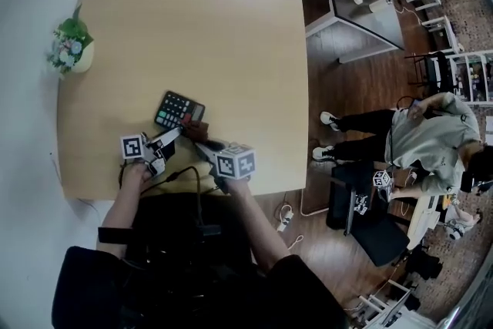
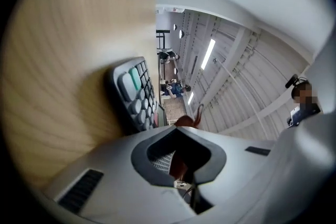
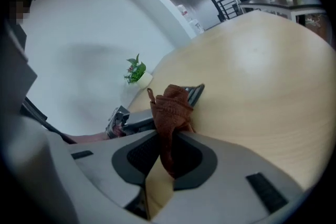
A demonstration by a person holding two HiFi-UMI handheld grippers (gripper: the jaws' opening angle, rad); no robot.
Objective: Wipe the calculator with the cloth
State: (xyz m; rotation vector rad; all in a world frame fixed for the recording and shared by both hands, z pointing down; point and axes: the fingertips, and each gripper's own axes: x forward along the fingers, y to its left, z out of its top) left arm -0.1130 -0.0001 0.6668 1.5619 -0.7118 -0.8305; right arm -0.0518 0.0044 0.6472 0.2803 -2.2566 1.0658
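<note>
- the cloth [image 3: 170, 107] is already picked up: the right hand-held gripper [image 3: 169, 134] has its jaws clamped on a bunched brown wad of it, with the loose end sticking out past the tips.
- the left hand-held gripper [image 2: 178, 131] has its jaws closed together. some brown cloth shows right at its tips, but i can't tell if any of it is actually pinched in there.
- the calculator [image 1: 177, 109] lies flat on the counter [image 1: 231, 35], keys up, in the part nearest the person. it's just past both gripper tips, and the left one sits right by its near edge.
- progress-wise i'd say the grab is done and the wiping is only starting, or about to. the cloth is at the calculator's near corner and i can't tell if it's touching. nothing shows which keys have been rubbed, so pretty much the whole face is still left.
- room to move: loads of bare counter beyond the calculator and off to the right, so long strokes away from the person are fine.
- the counter's near edge is close behind the grippers, so a pull stroke toward the person could drag the calculator that way.
- the little plant [image 1: 71, 48] sits at the counter's left edge by the wall, well apart from everything, no real risk there.
- both grippers are crowded close at that one corner, so they could bump each other.
</note>
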